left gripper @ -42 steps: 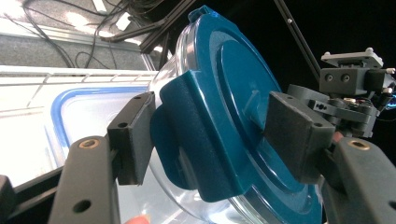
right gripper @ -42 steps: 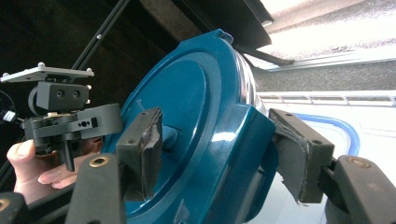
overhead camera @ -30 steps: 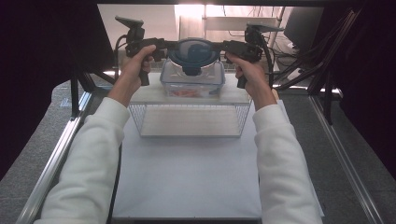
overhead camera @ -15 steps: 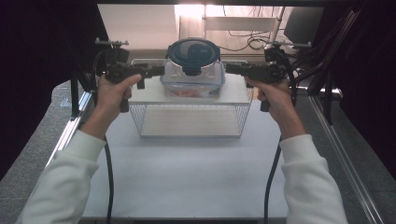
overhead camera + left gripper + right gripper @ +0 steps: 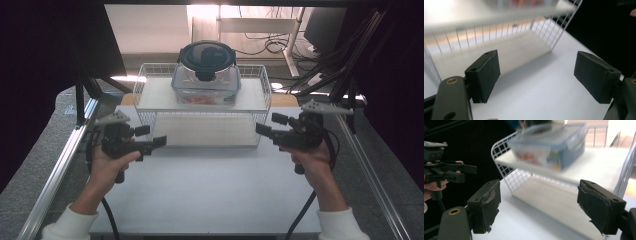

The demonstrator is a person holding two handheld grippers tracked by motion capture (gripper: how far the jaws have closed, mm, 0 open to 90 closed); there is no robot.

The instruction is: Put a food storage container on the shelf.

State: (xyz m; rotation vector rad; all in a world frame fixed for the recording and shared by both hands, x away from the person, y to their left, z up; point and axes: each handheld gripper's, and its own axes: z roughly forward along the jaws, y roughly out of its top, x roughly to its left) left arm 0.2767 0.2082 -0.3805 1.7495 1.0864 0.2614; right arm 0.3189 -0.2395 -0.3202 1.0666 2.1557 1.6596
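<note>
A clear plastic container with a dark round lid stands on top of a white wire rack; it holds something orange. My left gripper hovers low over the white table at the rack's front left corner. It is open, its jaws have just been closing a little, and nothing is between them. My right gripper is open and empty at the rack's front right corner. In the right gripper view the blurred container sits up on the rack.
Metal rails run along both table sides, with grey floor beyond. Dark curtains hang left and right. Cables and a monitor lie behind the rack. The rack's lower shelf is bare. The left gripper appears across in the right gripper view.
Both hands have drawn away from the container's sides, outward, back toward the person and down to the rack's front corners. The container has stayed on the rack.
</note>
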